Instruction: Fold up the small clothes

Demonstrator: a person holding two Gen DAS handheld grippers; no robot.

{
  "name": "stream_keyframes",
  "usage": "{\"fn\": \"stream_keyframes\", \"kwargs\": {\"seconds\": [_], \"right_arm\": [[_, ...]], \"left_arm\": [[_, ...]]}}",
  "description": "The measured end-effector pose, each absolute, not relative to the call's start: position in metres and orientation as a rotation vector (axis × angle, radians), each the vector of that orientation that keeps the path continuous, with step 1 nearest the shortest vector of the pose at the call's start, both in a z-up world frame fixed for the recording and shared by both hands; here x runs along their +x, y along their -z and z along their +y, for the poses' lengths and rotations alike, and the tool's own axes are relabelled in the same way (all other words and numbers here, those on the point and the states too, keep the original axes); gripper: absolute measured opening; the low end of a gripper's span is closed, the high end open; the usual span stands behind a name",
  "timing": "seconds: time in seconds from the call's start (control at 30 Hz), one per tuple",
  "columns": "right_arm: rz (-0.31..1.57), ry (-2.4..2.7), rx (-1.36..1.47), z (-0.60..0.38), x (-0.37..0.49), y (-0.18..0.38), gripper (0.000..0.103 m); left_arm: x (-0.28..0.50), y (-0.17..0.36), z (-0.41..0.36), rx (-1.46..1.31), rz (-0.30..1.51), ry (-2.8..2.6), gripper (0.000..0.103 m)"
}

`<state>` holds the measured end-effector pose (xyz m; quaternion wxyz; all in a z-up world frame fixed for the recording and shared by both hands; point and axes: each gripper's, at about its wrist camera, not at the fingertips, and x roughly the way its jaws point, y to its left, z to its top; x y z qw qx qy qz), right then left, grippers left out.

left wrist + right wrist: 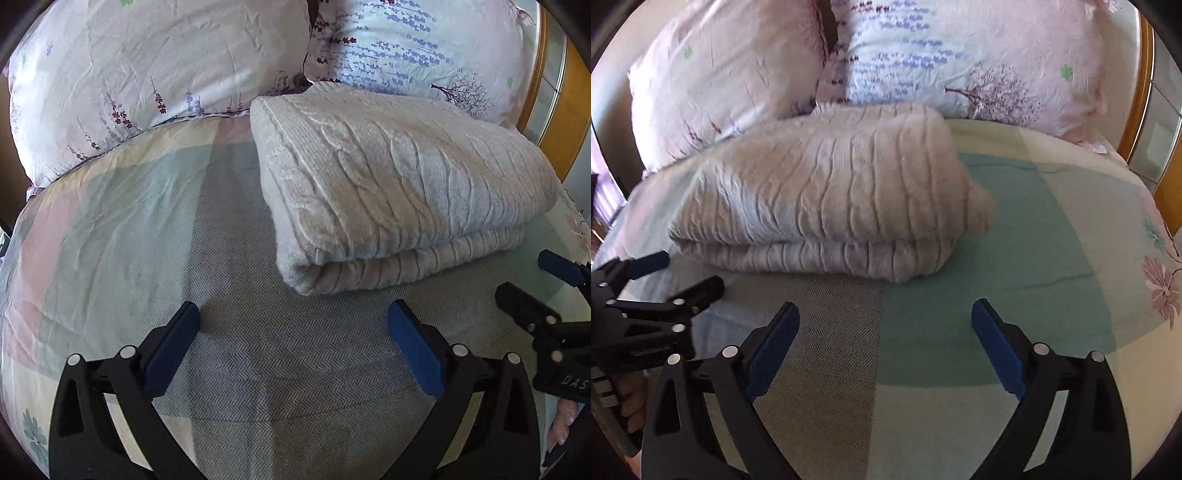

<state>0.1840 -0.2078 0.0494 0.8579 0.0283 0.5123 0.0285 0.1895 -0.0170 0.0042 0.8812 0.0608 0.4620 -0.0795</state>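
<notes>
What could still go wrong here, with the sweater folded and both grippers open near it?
1. The folded sweater has a loose, bulging corner on its right side; a nudge from the right gripper might unroll it.
2. The left gripper hangs close to the front fold; its fingers could catch the knit.
3. The pillows touch the sweater's far edge and may push it.

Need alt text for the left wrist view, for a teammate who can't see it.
A folded cable-knit sweater lies on a patchwork bedspread before two floral pillows. The left gripper is open and empty short of it; the right gripper shows at the right edge.
</notes>
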Motion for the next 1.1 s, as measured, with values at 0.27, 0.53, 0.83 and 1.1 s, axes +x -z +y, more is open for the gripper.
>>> {"fn": "stream_keyframes", "kwargs": {"seconds": [0.27, 0.53, 0.83, 1.1], "right_arm": [[1.083, -0.06, 0.079, -0.209, 0.172, -0.053, 0.097], [1.1, 0.004, 0.013, -0.209, 0.159, -0.055, 0.097], [1.135, -0.027, 0.011, -0.223, 0.155, -0.053, 0.102], [1.12, -0.047, 0.003, -0.22, 0.15, -0.053, 0.102]], "left_arm": [[0.188, -0.005, -0.016, 0.126, 0.965, 0.188, 0.101], [0.18, -0.008, -0.033, 0.191, 0.949, 0.193, 0.101], [0.17, -0.008, -0.033, 0.109, 0.99, 0.114, 0.101], [0.16, -0.01, -0.032, 0.089, 0.96, 0.092, 0.101]]}}
